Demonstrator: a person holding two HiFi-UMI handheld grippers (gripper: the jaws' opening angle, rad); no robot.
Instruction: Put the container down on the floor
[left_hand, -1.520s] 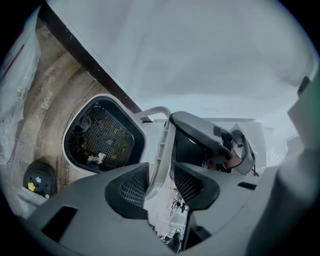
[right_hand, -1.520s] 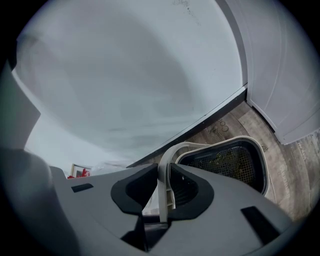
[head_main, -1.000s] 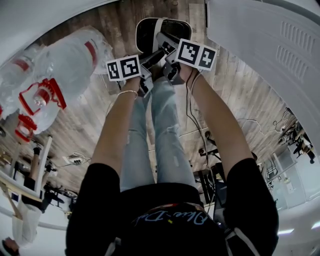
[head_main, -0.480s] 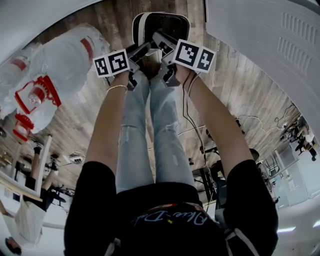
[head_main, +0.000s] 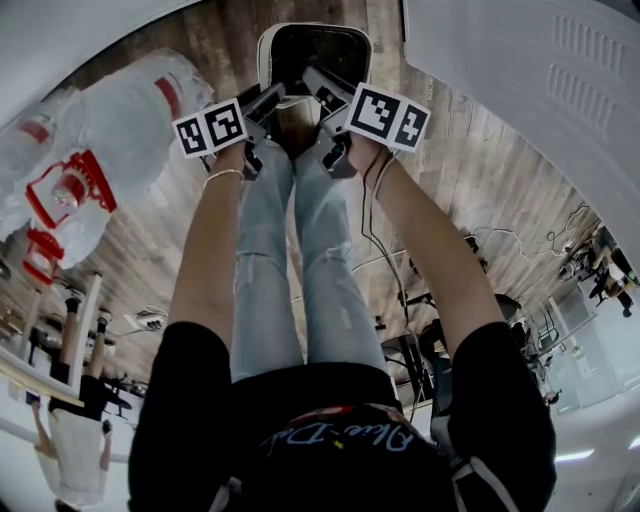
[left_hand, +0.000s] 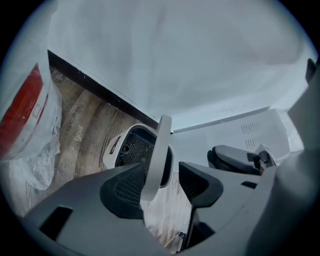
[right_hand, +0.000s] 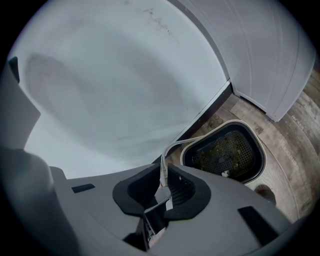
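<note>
The container (head_main: 266, 58) is a white tub with a black mesh inside, resting on the wood floor beyond the person's feet. It also shows in the left gripper view (left_hand: 116, 148) and the right gripper view (right_hand: 260, 169). Its thin white handle (left_hand: 159, 150) stands upright between the jaws of my left gripper (left_hand: 163, 170). Those jaws are opening, with a clear gap on the right side. My right gripper (right_hand: 164, 178) is shut on the same handle (right_hand: 173, 147). In the head view the left gripper (head_main: 266, 102) and right gripper (head_main: 326, 96) sit side by side over the tub.
Big clear plastic bags (head_main: 110, 130) with red parts lie on the floor to the left. A white ribbed panel (head_main: 520, 90) rises at the right, and a white wall with a dark skirting (left_hand: 100, 90) runs behind the tub. The person's jeans legs (head_main: 300, 260) fill the middle.
Both grippers and the tub have moved away from the person, toward the wall. The left gripper has shifted left and its jaws stand wider around the handle.
</note>
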